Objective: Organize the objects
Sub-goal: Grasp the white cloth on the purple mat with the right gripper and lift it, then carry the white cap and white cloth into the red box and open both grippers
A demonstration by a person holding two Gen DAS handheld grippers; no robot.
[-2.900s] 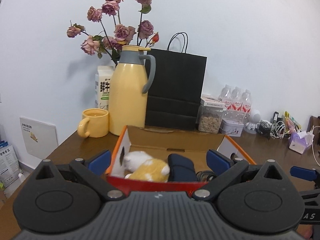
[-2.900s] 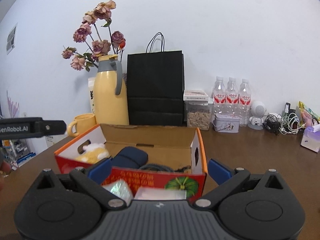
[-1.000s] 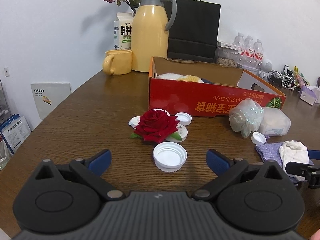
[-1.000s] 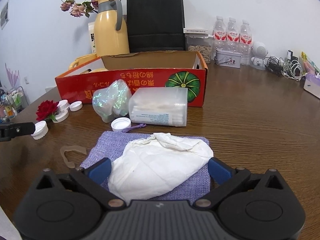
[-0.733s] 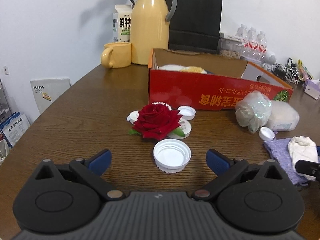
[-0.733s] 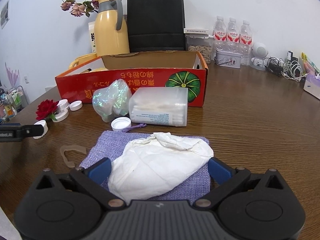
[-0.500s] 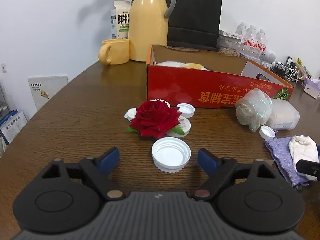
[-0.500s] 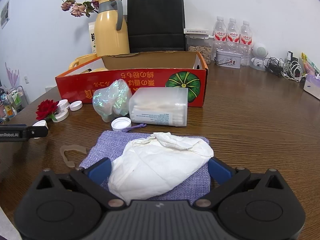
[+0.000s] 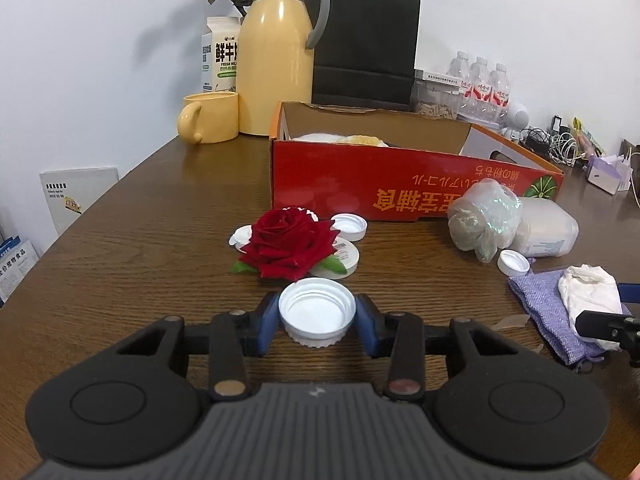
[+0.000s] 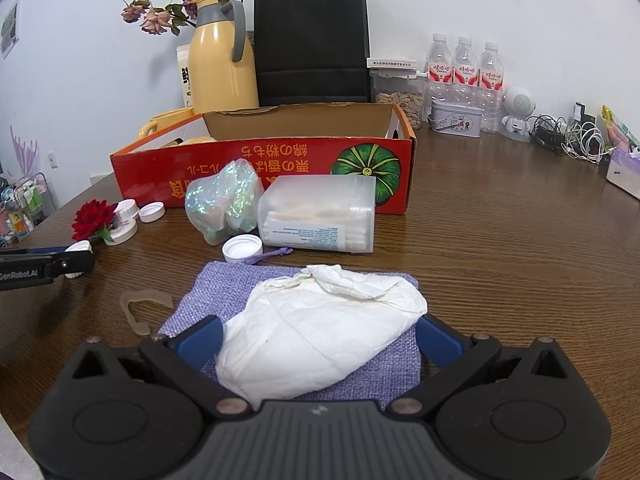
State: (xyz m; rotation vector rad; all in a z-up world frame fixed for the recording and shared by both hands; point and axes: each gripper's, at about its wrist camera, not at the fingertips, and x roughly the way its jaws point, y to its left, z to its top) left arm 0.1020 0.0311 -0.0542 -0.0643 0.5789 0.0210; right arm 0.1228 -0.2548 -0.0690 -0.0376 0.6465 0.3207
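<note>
A white screw lid [image 9: 316, 316] lies open side up on the brown table [image 9: 140, 248], just in front of a red rose [image 9: 290, 246]. My left gripper [image 9: 317, 309] is closing on it, and both blue pads touch its rim. From the right wrist view the same left gripper [image 10: 60, 266] sits low at the far left with the lid [image 10: 78, 247] at its tip. My right gripper [image 10: 318, 340] stands wide open around a crumpled white bundle [image 10: 320, 332] that rests on a purple woven pouch [image 10: 224, 288]. The red cardboard box [image 9: 400, 196] behind holds soft items.
A shimmering plastic bag [image 10: 224, 204], a clear swab box [image 10: 320, 212] and a small white cap [image 10: 242, 248] lie before the box. More lids [image 9: 350, 226] surround the rose. A yellow jug [image 9: 276, 56], mug [image 9: 208, 122], black bag [image 10: 312, 44], bottles [image 10: 464, 68] and cables [image 10: 576, 136] line the back.
The left gripper's jaws have come in from wide open until both pads meet the white lid. The right gripper and the white bundle have not moved.
</note>
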